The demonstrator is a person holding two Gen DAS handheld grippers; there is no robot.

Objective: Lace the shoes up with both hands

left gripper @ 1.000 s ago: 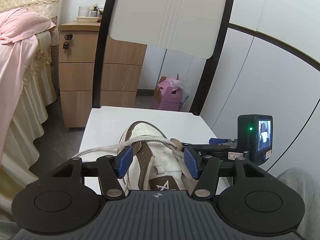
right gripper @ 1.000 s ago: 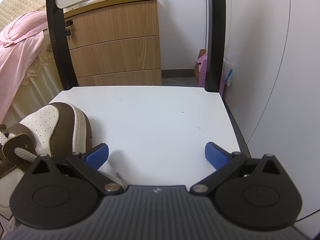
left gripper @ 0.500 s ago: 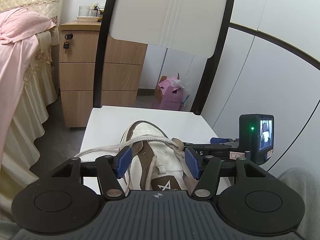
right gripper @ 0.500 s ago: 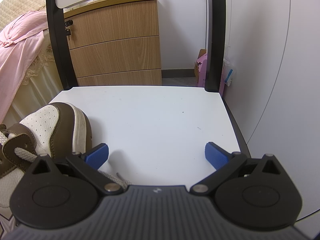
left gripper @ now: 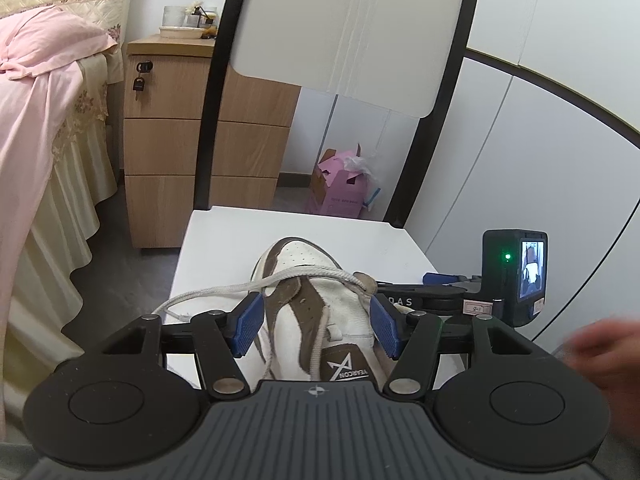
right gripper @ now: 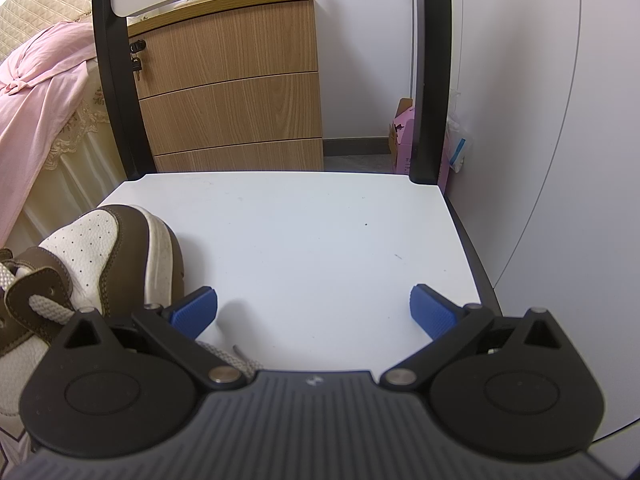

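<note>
- The white-and-brown sneaker sits on the white seat of a chair, toe pointing toward the chair back, with its off-white lace crossing the front eyelets and trailing off the seat's left edge.
- The left gripper hangs over the shoe's tongue with its blue pads spread on either side of the upper; whether they touch the shoe's sides I cannot tell, and they pinch nothing.
- The right gripper stands wide apart over bare seat just right of the sneaker's toe; nothing lies between its pads, and a bit of lace end shows beneath its body.
- A pink cardboard box stands open on the floor behind the chair, with crumpled white plastic poking out of its top.
- Only the left wrist view shows the right gripper from the side, with its small lit screen, and a blurred hand at the right edge.
- Both views show a wooden drawer unit with a small padlock and a bed with a pink cover.
</note>
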